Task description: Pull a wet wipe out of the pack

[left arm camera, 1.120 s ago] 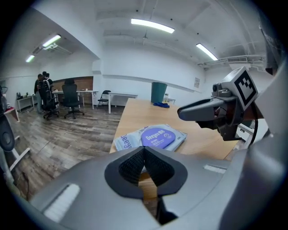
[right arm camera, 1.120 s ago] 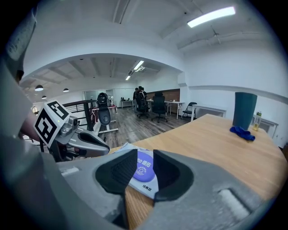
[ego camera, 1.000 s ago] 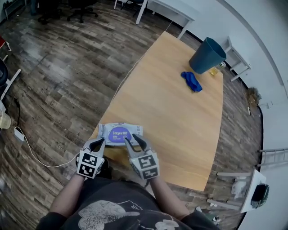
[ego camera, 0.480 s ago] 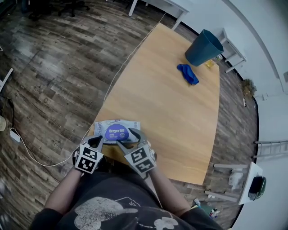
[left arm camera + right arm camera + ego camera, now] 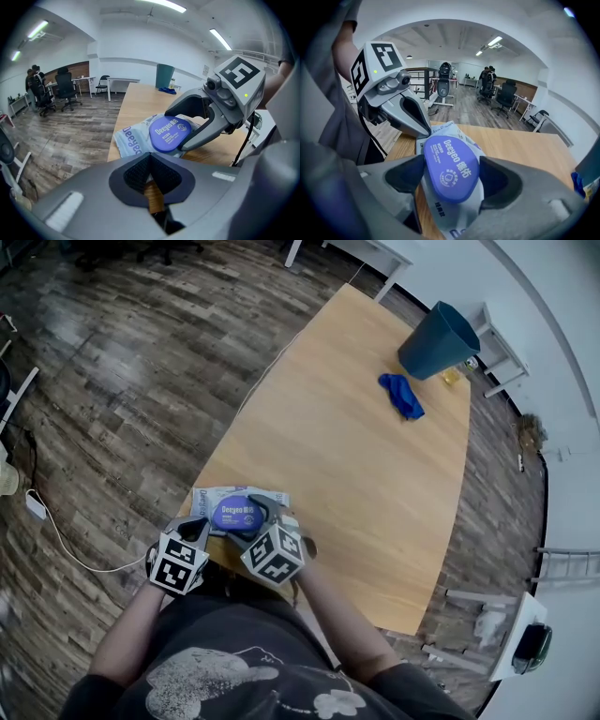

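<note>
A pale blue wet wipe pack [image 5: 214, 502] with a round purple lid [image 5: 234, 513] lies at the near edge of the wooden table [image 5: 356, 465]. My right gripper [image 5: 251, 517] is tilted down over it. Its jaws are opening wide and stand on either side of the purple lid [image 5: 452, 177], not pressing on it. My left gripper [image 5: 201, 527] is shut on nothing, its tip at the pack's near left corner. In the left gripper view the right gripper [image 5: 176, 128] straddles the lid [image 5: 165, 136]. In the right gripper view the left gripper [image 5: 423, 132] points down at the pack [image 5: 447, 130].
A blue cloth [image 5: 401, 395] and a tipped teal bin [image 5: 436, 341] sit at the table's far end. A white cable [image 5: 56, 540] runs over the wood floor at the left. Office chairs and people stand far back in the gripper views.
My right gripper has dropped onto the pack, rolled, and spread its jaws wide around the lid. The left gripper has stayed shut at the pack's near left corner.
</note>
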The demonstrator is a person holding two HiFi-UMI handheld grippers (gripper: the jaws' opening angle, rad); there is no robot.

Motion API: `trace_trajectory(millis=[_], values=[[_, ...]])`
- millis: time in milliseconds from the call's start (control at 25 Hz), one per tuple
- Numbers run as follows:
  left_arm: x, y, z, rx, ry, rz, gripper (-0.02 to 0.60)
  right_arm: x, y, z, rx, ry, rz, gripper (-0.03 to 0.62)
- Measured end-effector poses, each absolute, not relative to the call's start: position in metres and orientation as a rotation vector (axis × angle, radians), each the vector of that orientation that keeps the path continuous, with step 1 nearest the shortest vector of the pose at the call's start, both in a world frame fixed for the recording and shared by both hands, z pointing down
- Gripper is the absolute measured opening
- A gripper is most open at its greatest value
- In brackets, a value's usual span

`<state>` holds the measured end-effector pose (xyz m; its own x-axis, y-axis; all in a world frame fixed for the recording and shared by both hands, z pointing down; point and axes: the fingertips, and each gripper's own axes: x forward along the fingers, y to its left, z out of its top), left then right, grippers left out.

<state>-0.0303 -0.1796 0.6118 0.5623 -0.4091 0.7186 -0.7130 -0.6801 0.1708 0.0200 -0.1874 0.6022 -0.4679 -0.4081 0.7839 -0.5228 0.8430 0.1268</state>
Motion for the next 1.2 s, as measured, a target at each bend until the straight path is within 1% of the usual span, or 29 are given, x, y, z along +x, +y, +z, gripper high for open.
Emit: trace_trajectory(millis=[1200], values=[[-0.0331, -0.1785, 0.6142, 2.297, -0.889, 0.922, 0.018, 0.0180, -0.1909, 0.6027, 0.551, -2.213, 0.381, 0.334]])
